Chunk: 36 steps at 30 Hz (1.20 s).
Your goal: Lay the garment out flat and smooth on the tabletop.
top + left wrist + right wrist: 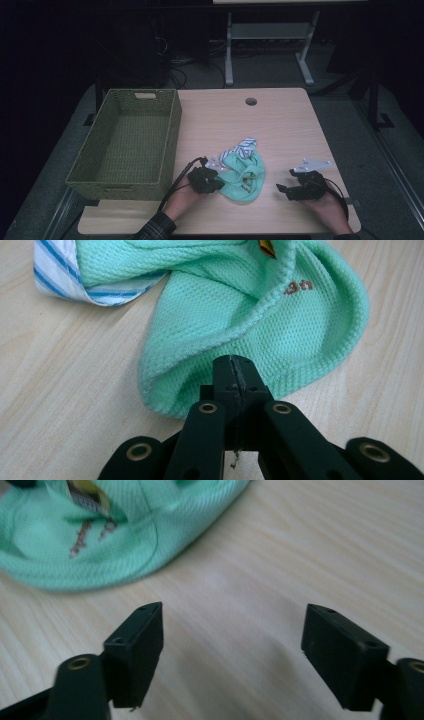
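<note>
Mint-green garment [243, 179] lay crumpled at lower centre, its near edge pinched by the closed left gripper [212, 183], while the right gripper [283, 189] gaped empty nearby.

Right gripper [232, 655] fingers apart, green garment [120, 535] beyond, wooden table [325, 545]

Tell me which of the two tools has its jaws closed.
The left tool, beside the green garment, has its jaws pressed together; the right tool is open wide.
</note>
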Each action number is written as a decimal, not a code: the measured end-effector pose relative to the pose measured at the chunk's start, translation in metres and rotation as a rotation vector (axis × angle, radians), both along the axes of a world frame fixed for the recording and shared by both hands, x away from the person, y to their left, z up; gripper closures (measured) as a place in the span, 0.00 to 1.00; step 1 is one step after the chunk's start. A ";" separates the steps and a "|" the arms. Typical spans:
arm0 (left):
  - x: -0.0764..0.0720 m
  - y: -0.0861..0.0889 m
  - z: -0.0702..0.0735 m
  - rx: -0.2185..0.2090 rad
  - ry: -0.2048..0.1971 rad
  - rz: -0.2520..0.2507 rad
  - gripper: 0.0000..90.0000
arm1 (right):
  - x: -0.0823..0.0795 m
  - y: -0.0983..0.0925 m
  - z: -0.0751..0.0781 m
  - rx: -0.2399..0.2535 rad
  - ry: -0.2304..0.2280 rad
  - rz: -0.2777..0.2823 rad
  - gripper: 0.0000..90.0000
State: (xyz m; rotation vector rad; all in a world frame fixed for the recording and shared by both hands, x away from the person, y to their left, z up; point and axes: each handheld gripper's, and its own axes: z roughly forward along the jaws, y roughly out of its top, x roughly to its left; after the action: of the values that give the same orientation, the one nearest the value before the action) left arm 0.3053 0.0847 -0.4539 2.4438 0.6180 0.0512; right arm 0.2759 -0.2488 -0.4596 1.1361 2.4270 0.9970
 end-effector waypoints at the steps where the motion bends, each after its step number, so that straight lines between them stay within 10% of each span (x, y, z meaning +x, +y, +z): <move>1: 0.000 -0.001 0.000 0.006 -0.002 -0.003 0.99 | 0.004 0.003 0.005 0.001 -0.006 0.008 0.38; 21: 0.002 -0.001 0.001 0.014 0.011 0.003 0.99 | 0.058 0.029 0.037 0.099 -0.024 0.092 0.78; 36: 0.001 -0.003 0.002 0.026 0.011 0.003 0.99 | 0.103 0.058 0.038 0.072 -0.008 0.101 0.87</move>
State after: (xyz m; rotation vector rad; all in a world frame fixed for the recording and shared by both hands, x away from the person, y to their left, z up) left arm 0.3067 0.0820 -0.4521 2.4694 0.6293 0.0472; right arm 0.3786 -0.1907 -0.4220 1.0393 2.4820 1.1253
